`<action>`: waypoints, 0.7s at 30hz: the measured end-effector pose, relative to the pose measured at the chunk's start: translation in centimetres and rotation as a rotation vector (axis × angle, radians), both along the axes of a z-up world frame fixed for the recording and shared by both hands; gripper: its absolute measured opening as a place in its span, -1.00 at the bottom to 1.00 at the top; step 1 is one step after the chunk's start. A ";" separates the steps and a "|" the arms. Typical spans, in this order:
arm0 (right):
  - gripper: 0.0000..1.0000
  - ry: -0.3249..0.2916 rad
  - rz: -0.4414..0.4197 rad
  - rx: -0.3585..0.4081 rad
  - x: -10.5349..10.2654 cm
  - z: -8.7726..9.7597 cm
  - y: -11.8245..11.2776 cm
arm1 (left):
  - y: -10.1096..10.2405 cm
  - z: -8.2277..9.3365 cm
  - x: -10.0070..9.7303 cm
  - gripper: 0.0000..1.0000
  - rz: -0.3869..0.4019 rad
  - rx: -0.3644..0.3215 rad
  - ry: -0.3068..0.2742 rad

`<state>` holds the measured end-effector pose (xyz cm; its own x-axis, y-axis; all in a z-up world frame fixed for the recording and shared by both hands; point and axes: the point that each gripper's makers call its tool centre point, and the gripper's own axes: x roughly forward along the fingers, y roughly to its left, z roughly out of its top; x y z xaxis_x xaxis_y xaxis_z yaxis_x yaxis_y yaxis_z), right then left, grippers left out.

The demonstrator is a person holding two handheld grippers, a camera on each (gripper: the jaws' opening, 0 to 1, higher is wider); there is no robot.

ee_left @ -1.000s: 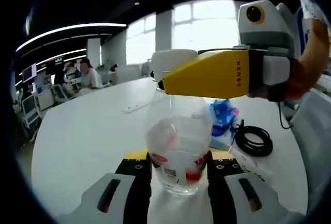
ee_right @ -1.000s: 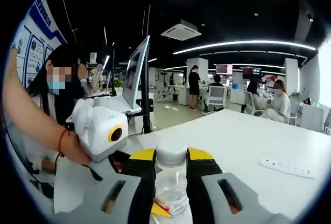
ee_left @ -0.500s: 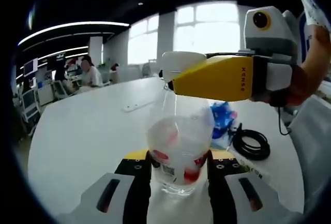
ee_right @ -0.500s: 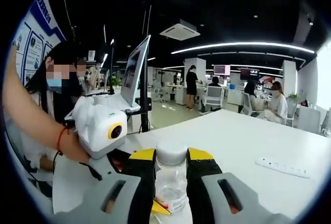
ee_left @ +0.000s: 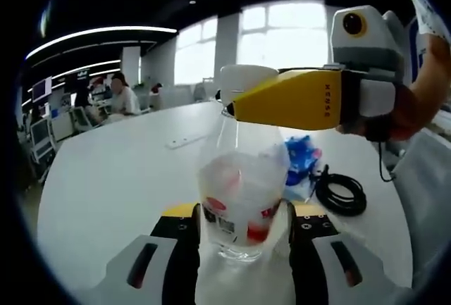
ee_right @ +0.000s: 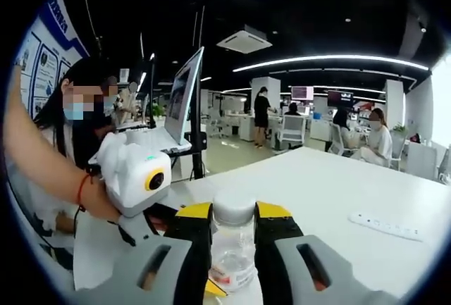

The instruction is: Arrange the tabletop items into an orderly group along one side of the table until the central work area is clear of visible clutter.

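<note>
Between my left gripper's (ee_left: 242,238) two jaws stands a clear plastic bottle (ee_left: 242,199), its lower body with the red-and-white label pressed on both sides by the yellow-tipped fingers (ee_left: 182,229), so I am gripping it near its base. Its bottom seems to rest on the white table (ee_left: 113,185), though I cannot tell for sure. From the right my other gripper (ee_left: 296,101) reaches across in yellow and white and closes around the bottle's white cap (ee_left: 243,79) at the top. Farther right on the table lie a blue crumpled wrapper (ee_left: 304,160) and, just beside it, a coiled black cable (ee_left: 341,194). A white power strip (ee_left: 186,141) lies far off to the left.

Seen along my right gripper (ee_right: 233,224), the white cap (ee_right: 233,209) and the clear neck below it sit squarely between the two fingers (ee_right: 194,222), which pinch the neck from both sides. To the left my left gripper (ee_right: 137,175) shows, held in my hand (ee_right: 99,203). Far right on the table lies the power strip (ee_right: 386,225).
</note>
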<state>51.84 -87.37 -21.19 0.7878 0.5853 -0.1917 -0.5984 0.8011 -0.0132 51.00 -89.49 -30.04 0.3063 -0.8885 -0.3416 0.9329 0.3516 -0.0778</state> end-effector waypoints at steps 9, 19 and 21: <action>-0.60 0.008 0.000 0.000 -0.1 0.0 0.0 | 0.0 0.0 -0.3 -0.03 -0.001 0.000 0.008; -0.60 0.011 -0.001 0.000 -0.2 0.0 0.0 | 0.3 -0.2 -0.4 0.09 0.019 0.002 0.048; -0.60 0.011 -0.003 -0.001 -0.2 0.0 0.0 | 0.4 -0.1 -0.4 0.08 0.020 -0.001 0.044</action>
<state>51.62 -87.40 -21.20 0.7873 0.5829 -0.2009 -0.5962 0.8028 -0.0075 50.56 -89.11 -30.11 0.3085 -0.8829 -0.3538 0.9215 0.3697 -0.1191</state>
